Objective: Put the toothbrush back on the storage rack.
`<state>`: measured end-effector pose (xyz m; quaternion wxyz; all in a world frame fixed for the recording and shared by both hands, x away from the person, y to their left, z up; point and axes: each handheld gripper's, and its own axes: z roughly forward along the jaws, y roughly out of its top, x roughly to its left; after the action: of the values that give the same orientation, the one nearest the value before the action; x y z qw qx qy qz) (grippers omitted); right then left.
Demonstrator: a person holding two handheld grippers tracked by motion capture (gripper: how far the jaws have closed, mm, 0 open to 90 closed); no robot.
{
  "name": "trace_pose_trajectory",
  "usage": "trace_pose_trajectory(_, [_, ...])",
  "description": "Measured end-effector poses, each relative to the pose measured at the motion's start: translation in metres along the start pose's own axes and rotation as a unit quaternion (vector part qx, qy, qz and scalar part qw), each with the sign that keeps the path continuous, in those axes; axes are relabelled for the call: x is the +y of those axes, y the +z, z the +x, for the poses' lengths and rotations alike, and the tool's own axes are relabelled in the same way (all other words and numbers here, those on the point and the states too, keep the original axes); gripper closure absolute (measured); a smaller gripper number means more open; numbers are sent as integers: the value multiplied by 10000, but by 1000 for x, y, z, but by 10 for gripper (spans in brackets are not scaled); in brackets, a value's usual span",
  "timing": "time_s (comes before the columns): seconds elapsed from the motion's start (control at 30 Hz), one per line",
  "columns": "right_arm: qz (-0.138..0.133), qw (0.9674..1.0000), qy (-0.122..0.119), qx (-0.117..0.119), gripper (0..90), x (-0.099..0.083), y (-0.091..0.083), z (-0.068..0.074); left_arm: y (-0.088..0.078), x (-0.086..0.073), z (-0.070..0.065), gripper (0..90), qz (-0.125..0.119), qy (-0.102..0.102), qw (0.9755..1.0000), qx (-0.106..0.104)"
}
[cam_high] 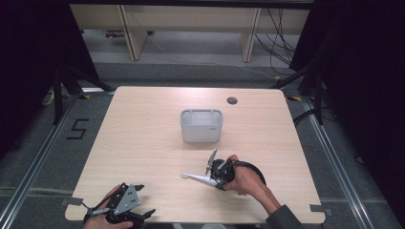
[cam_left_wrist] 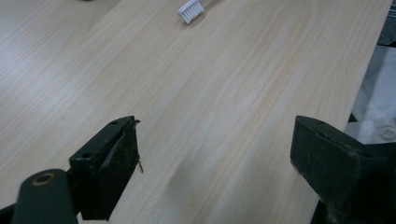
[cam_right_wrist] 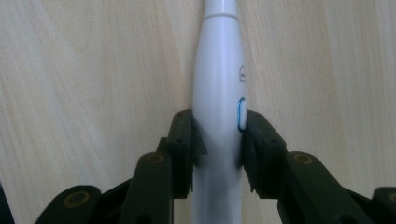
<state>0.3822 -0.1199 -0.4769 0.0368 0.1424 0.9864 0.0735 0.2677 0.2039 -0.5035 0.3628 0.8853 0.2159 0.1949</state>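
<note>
Near the middle of the wooden table (cam_high: pixel 143 124) in the high view stands a white rectangular bin (cam_high: pixel 201 125), open at the top, a little toward the far edge. A small round grommet hole (cam_high: pixel 232 100) sits beyond it, close to the far edge and right of the bin. Between the bin and the near edge, the right gripper (cam_high: pixel 213 179) is held in the person's right hand (cam_high: pixel 244 179), pinching a white electric toothbrush (cam_high: pixel 198 178) that points left, its brush end toward the table's left side. At the near left corner the left gripper (cam_high: pixel 142 199) rests in the left hand (cam_high: pixel 98 220), with its grey three-cornered plate (cam_high: pixel 127 199) on top and its jaws spread.

From the left gripper view, the two black jaws stand wide apart over bare wood, nothing between them. The toothbrush's white bristle head (cam_left_wrist: pixel 190 10) lies on the table well ahead of them, at the top of the picture. The table's near edge runs along the right.

From the right gripper view, the jaws are closed on the toothbrush's white handle (cam_right_wrist: pixel 219 112), one pad on each side of it. A blue-ringed button (cam_right_wrist: pixel 241 114) on the handle sits right against the right-hand pad. The handle narrows to a neck at the top, over the wood grain.
</note>
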Motion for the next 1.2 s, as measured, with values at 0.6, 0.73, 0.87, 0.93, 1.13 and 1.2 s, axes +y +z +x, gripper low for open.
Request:
trace_pose_trajectory(0.6, [439,9988,-143,154,664,10,0,-5,-1,0,2,148,68,58,10000,-31])
trace_pose_trajectory(0.73, [488,9985,-100,221,665,11,1,-4,-1,0,1,148,26,8,10000,-56])
trace_pose_trajectory(0.87, [571,9981,-116,214,665,12,0,-3,-1,1,1,148,73,65,9999,-25])
trace_pose_trajectory(0.93, [553,9981,-175,198,665,12,1,-4,-2,0,2,148,74,66,9999,-28])
trace_pose_trajectory(1.13, [509,9986,-99,73,666,8,0,-1,-1,0,1,148,43,65,10000,44])
trace_pose_trajectory(1.2, [473,9988,-30,124,666,5,-1,-1,-1,0,2,148,69,65,9999,-45])
